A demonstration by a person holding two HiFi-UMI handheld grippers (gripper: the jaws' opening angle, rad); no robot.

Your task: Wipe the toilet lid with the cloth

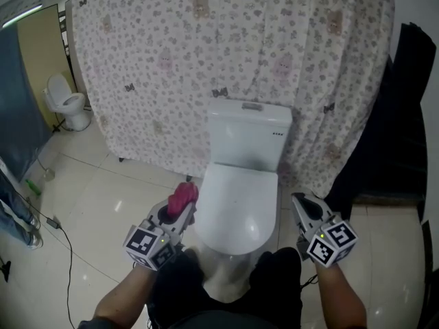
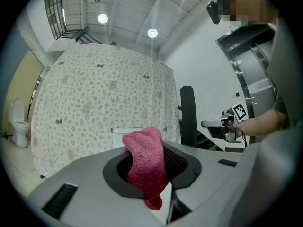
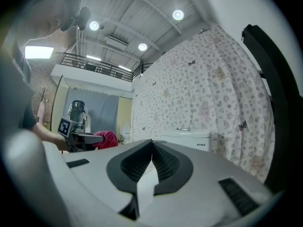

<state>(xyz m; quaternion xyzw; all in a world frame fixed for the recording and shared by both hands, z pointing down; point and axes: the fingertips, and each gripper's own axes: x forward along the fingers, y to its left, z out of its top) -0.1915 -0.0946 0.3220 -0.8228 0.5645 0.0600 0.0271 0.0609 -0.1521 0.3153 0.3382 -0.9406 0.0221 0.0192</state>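
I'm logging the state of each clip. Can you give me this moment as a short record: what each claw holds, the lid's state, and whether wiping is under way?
left claw: shut on the pink cloth
right claw: shut, nothing in it, held to the right of the toilet
toilet lid: white, closed
cloth contact: none; the cloth is held left of the lid, apart from it
backdrop: floral curtain behind the tank
wiping: not yet begun
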